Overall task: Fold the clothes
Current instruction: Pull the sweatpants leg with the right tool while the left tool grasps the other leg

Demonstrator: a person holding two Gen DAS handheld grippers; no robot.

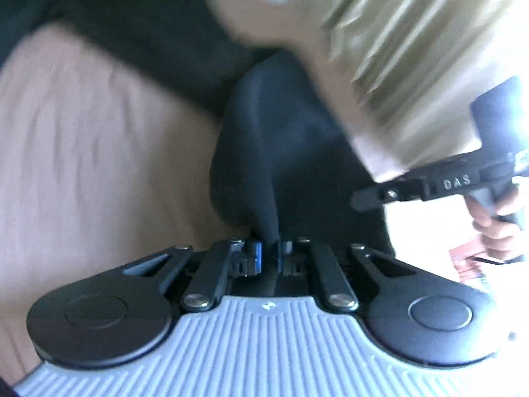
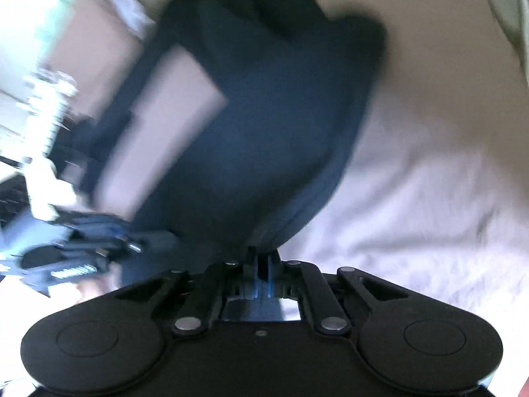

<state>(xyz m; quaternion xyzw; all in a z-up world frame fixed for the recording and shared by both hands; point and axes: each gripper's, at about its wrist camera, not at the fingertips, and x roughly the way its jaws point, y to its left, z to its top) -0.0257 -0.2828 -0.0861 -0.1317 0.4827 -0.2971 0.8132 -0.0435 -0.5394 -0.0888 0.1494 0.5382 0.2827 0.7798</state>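
Both views are pretty smeared, so take this loosely. The dark garment [image 1: 281, 152] is up off the pinkish bed sheet [image 1: 99, 139], pinched at 2 spots: the left gripper [image 1: 268, 248] has its jaws clamped on a bunched edge, and the right gripper [image 2: 262, 258] is squeezed onto a hem or seam the same way. The far part of the cloth trails back onto the sheet.

As for progress, no neat fold shows anywhere. The garment hangs loose and rumpled between the 2 tools, so I'd guess it's mid-fold or being shaken flat, with the actual laying down and creasing left to do.

Pose-wise, in the left view the person's hand [image 1: 496, 221] grips the right tool's handle, off to the right near the curtain [image 1: 413, 43], tool pointing left.
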